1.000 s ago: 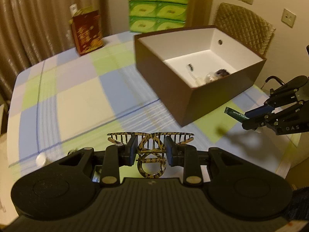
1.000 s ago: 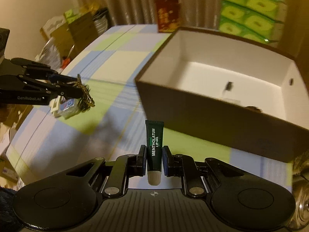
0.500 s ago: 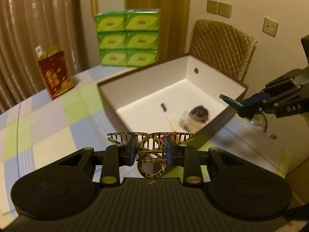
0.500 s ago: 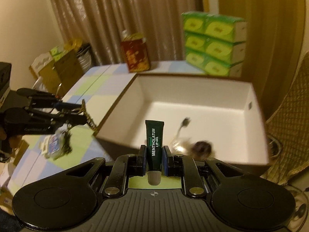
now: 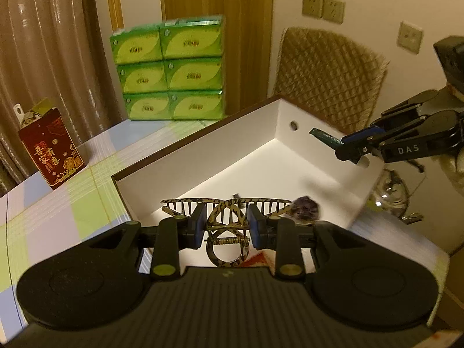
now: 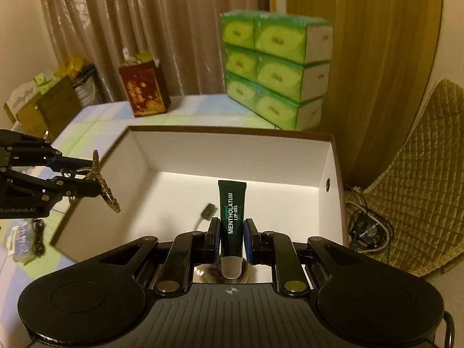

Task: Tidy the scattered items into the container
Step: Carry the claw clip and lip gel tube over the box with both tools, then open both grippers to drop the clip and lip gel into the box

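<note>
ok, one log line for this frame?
left tool: shut on hair clip | right tool: shut on lip gel | both over box | nothing released

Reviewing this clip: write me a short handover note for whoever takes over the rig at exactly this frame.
Left gripper: jaws shut on a tortoiseshell hair claw clip, held over the near corner of the brown box.
Right gripper: jaws shut on a green Mentholatum lip gel tube, cap toward the camera, above the box's white interior.
Done: a few small items already lie on the box floor, among them a dark fuzzy item; they are too blurred to name.
Left: release both items into the box. A small packet lies on the checked tablecloth outside the box.
</note>
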The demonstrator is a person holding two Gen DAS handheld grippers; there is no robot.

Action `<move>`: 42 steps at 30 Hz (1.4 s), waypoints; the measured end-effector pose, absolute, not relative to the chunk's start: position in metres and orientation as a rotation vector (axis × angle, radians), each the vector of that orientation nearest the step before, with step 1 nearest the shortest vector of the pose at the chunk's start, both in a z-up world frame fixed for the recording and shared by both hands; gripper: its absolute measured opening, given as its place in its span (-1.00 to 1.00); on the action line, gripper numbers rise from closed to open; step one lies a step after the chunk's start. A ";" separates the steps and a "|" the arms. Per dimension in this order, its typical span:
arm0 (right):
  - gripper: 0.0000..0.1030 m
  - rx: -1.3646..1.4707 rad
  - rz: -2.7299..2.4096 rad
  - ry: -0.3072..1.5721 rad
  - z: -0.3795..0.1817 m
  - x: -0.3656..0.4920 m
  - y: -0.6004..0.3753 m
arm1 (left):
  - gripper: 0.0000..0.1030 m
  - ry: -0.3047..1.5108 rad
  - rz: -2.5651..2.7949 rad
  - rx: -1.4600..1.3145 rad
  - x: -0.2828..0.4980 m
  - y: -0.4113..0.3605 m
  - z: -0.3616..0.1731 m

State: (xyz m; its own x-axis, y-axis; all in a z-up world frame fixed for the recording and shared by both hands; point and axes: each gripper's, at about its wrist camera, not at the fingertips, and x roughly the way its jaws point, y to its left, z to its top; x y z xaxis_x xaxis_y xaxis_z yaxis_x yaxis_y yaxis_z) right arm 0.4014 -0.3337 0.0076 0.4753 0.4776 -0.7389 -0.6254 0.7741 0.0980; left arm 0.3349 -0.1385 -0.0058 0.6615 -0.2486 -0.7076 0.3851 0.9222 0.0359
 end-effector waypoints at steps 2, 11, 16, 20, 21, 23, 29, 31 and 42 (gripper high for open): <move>-0.74 -0.201 0.677 0.869 0.000 0.414 -0.330 | -0.51 0.796 -0.350 0.189 0.349 -0.141 -0.015; -0.74 -0.304 0.662 0.951 -0.033 0.461 -0.307 | -0.51 0.919 -0.312 0.232 0.400 -0.147 -0.055; -0.74 -0.344 0.659 0.971 -0.047 0.474 -0.299 | -0.51 0.954 -0.301 0.267 0.418 -0.149 -0.068; -0.74 -0.364 0.650 0.985 -0.056 0.480 -0.294 | -0.51 0.975 -0.294 0.290 0.426 -0.151 -0.077; -0.74 -0.373 0.646 0.987 -0.058 0.481 -0.294 | -0.51 0.978 -0.296 0.297 0.427 -0.152 -0.078; -0.74 -0.381 0.641 0.992 -0.060 0.483 -0.292 | -0.51 0.982 -0.300 0.311 0.429 -0.154 -0.082; -0.73 -0.380 0.649 0.988 -0.060 0.486 -0.292 | -0.14 1.002 -0.275 0.294 0.437 -0.156 -0.086; -0.64 -0.386 0.664 0.979 -0.058 0.484 -0.291 | 0.02 0.990 -0.266 0.284 0.435 -0.156 -0.083; 0.48 -0.388 0.705 0.942 -0.049 0.464 -0.296 | 0.38 0.976 -0.259 0.253 0.423 -0.155 -0.067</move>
State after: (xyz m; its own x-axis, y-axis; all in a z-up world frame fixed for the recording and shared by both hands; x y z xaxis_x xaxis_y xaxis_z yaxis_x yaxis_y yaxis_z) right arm 0.4635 -0.2961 -0.0485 0.3923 0.3776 -0.8388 -0.6983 0.7158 -0.0043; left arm 0.4228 -0.1553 -0.0668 0.5342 -0.1018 -0.8392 0.3270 0.9403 0.0941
